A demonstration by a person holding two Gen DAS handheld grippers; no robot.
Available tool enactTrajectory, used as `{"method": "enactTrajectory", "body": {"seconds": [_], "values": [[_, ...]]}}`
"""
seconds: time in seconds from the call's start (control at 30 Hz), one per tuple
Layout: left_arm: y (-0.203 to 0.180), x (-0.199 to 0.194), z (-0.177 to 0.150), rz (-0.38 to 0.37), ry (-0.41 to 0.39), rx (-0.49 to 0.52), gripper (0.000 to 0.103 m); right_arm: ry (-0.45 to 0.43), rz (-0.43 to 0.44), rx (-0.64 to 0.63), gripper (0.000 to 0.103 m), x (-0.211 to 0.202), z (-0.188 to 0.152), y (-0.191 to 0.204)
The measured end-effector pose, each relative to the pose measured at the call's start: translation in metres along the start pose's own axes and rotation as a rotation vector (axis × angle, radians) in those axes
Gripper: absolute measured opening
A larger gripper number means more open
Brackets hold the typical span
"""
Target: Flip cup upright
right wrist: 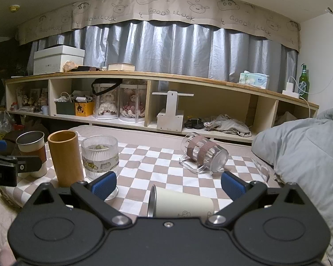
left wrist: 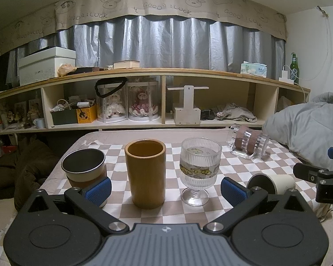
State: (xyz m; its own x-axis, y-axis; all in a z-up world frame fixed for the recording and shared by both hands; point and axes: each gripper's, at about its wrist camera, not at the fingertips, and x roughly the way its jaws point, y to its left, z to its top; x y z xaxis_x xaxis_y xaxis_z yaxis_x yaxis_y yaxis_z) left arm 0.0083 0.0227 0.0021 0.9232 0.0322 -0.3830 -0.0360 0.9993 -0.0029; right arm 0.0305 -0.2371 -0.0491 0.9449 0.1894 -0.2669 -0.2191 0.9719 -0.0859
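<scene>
A cream cup lies on its side on the checked cloth, mouth to the left, between the wide-open fingers of my right gripper. It also shows in the left wrist view, at the right. A clear glass mug with brown bands lies on its side farther back; it shows in the left wrist view too. My left gripper is open and empty in front of the upright bamboo cup. The right gripper's fingers show at the right edge.
Upright on the cloth stand a metal-rimmed cup with a brown sleeve and a ribbed stemmed glass. A grey duvet lies at the right. A long wooden shelf with boxes and dolls runs behind the table.
</scene>
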Motion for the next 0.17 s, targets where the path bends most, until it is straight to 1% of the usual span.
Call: {"method": "enactTrajectory", "body": {"seconds": [0.17], "values": [[0.0030,0.0013,0.0022,0.003,0.001,-0.001,0.103,0.000,0.001,-0.001,0.101,-0.0001,0.0001,0.0015]]}}
